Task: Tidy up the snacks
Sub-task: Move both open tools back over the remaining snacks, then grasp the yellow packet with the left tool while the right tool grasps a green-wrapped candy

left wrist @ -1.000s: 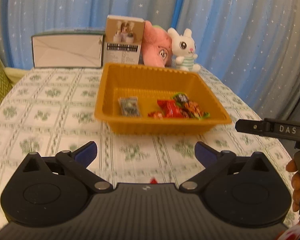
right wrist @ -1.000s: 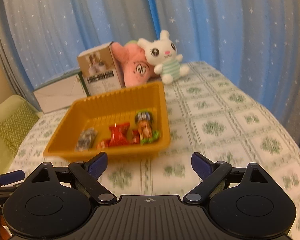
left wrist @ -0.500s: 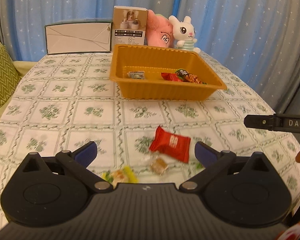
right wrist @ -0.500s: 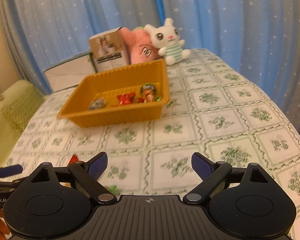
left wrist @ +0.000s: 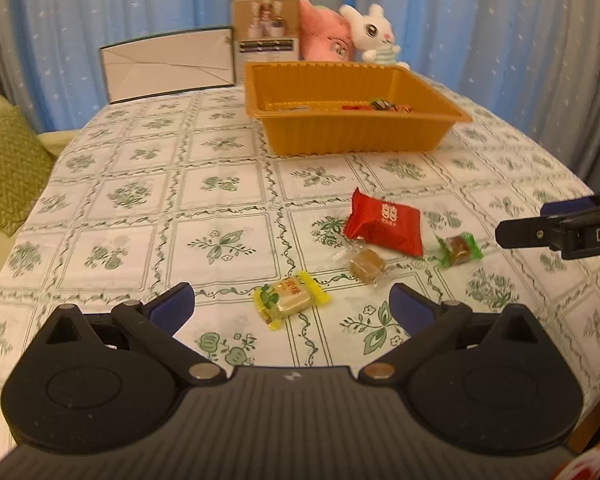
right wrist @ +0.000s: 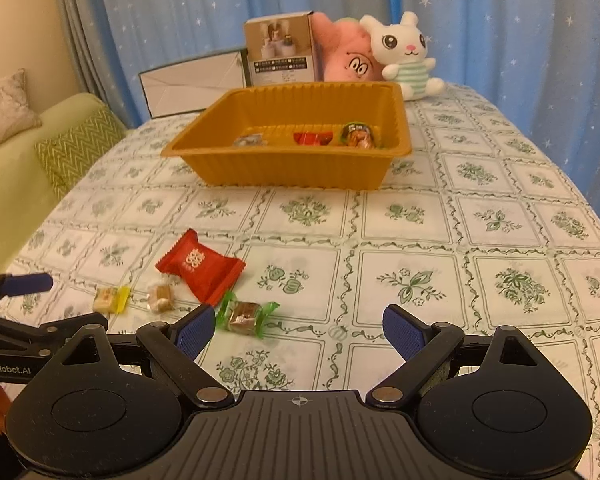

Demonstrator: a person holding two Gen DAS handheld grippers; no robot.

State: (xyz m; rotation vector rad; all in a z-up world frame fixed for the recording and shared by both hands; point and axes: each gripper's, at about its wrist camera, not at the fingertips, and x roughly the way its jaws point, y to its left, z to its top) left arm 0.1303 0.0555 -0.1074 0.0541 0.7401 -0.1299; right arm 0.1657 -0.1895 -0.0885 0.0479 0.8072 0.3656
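Note:
An orange tray (left wrist: 352,136) (right wrist: 300,168) stands at the far middle of the table and holds several wrapped snacks (right wrist: 358,136). On the cloth near me lie a red packet (left wrist: 384,222) (right wrist: 200,266), a yellow-wrapped candy (left wrist: 290,300) (right wrist: 110,298), a clear-wrapped brown candy (left wrist: 366,266) (right wrist: 160,298) and a green-wrapped candy (left wrist: 458,248) (right wrist: 244,316). My left gripper (left wrist: 292,308) is open and empty, just short of the yellow candy. My right gripper (right wrist: 294,330) is open and empty, the green candy by its left finger.
Behind the tray stand a brown box (right wrist: 280,54), a white flat box (left wrist: 168,64), a pink plush (right wrist: 348,56) and a white rabbit plush (right wrist: 406,56). A green sofa with cushions (right wrist: 76,148) lies left of the table. Blue curtains hang behind.
Both grippers have pulled back from the tray toward the near side of the table. The loose snacks on the cloth have come into view. Both stay open.

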